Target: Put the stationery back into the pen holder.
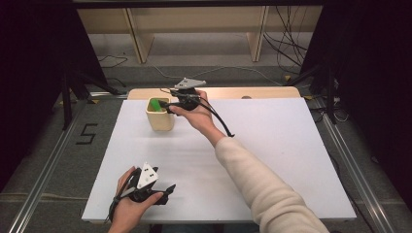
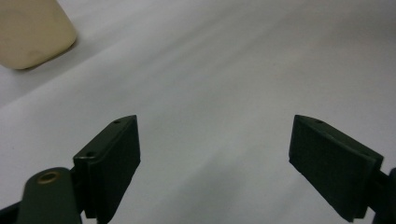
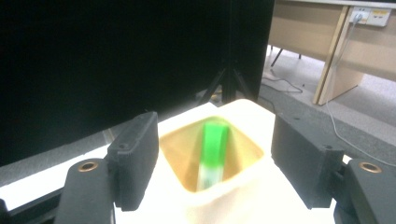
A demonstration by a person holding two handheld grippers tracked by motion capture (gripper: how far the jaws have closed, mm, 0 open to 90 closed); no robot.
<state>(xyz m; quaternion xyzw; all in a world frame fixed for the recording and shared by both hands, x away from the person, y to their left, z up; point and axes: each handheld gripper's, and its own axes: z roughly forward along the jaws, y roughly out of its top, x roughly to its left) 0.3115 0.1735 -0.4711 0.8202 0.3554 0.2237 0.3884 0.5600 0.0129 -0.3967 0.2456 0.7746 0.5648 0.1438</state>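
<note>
On the white table (image 1: 272, 145), a cream cup (image 1: 159, 119) is standing near the far edge, a green stick (image 3: 214, 149) leaning inside. Your right tongs (image 3: 215, 163) are hovering open over it; your left tongs (image 2: 215, 154) are resting open nearby.

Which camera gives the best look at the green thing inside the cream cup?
The right gripper view: it looks straight down into the cream square cup, showing the green flat stick leaning inside. The high view shows only its green top. The left gripper view catches just the cup's corner.
</note>
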